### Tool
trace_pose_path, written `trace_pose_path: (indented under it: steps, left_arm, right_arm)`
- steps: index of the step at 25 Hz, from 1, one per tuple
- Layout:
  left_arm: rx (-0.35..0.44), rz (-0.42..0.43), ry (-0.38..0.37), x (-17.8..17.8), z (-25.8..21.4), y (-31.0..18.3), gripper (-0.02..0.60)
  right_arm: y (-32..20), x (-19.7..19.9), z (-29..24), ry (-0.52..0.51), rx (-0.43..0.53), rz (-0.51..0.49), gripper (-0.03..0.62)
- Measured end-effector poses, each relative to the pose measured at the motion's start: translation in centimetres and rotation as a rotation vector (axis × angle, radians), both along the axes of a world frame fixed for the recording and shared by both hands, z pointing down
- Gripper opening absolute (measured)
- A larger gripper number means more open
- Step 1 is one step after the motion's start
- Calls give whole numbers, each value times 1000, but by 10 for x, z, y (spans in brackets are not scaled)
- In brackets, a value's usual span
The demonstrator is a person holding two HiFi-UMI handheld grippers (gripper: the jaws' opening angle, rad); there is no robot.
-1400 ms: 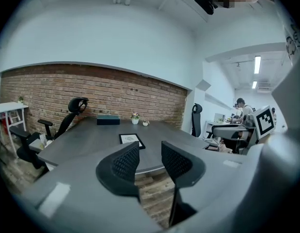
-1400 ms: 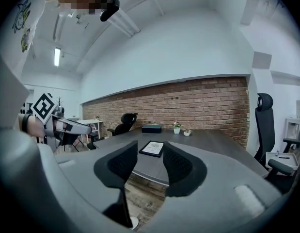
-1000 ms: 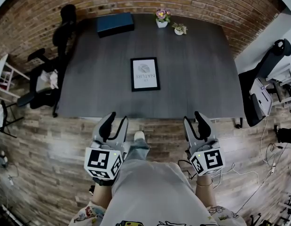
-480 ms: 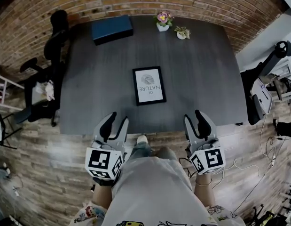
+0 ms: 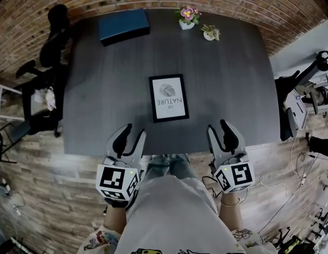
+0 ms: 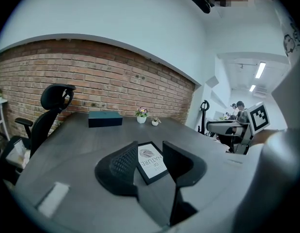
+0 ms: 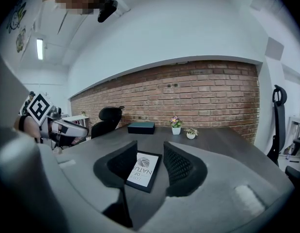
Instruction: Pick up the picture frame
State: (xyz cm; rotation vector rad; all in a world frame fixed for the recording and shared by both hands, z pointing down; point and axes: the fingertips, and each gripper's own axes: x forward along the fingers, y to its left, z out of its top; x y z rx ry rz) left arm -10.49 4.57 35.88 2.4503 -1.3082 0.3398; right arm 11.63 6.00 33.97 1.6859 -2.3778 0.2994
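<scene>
Stepped closer over the last second: left gripper [image 5: 133,131] and right gripper [image 5: 219,127] now at the table [image 5: 100,89] edge, jaws spread and empty, picture frame [image 5: 168,98] lying flat ahead, still to be reached.

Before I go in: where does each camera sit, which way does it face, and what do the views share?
Head view: on the person's head, looking steeply down at the table; shows the left gripper, right gripper and legs.
Left gripper view: rides that gripper, facing the brick wall across the table; its open jaws show.
Right gripper view: likewise, from the right; its open jaws show.
All three share the picture frame.
</scene>
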Motion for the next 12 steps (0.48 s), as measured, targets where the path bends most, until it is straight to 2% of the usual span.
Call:
trace_pose_path:
  steps: [12]
  left_arm:
    - [22, -55, -5, 23, -17, -83, 164]
  right_arm:
    - [-99, 8, -10, -32, 11, -117, 166]
